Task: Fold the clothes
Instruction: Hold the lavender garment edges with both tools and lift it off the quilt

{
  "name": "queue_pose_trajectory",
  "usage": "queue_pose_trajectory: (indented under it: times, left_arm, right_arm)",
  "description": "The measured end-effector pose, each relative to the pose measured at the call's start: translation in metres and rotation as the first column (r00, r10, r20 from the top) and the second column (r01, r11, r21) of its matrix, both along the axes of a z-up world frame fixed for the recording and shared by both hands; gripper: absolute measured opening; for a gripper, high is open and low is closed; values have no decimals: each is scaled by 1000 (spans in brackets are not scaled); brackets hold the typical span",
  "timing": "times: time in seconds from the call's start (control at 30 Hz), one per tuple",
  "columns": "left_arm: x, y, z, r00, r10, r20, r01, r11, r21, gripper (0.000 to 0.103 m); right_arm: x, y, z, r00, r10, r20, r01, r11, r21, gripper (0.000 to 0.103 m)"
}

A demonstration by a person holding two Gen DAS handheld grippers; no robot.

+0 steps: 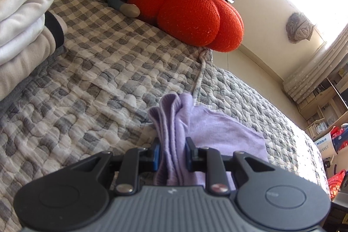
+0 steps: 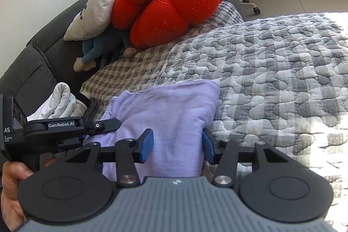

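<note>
The lilac garment (image 2: pixel 174 114) lies folded on the grey checked quilt (image 2: pixel 271 71), soft and thin, one ribbed edge bunched up. The left gripper (image 1: pixel 173 152) has its jaws clamped on that bunched edge. The right gripper (image 2: pixel 177 142) hovers over the cloth with jaws apart, nothing between them. Beyond sit an orange knitted cushion (image 2: pixel 169 3), a blue plush toy (image 2: pixel 95 51) and a pile of pale folded clothes (image 1: pixel 24 21).

"GenRobot.AI" on left hand-held gripper (image 2: pixel 113 123); "AS" beside.
</note>
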State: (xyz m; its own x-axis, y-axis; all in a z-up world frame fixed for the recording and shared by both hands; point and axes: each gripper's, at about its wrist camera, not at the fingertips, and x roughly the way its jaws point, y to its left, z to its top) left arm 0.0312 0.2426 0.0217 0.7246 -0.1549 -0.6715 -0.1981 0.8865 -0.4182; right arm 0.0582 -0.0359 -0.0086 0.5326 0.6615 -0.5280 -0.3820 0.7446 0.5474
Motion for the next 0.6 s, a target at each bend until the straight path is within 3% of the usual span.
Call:
queue_pose_trajectory:
  times: [0.3,0.6]
  left_arm:
    - [2,-15,6,1000,16,2,-16,989,147,23]
    - [-1,-39,14,1000,27,6,-27,950,310,23]
  right_arm:
    - [7,-9,-8,999,-30,-34,33,996,85,45]
    - [-1,0,-5,999,-29,26,28,999,25,45]
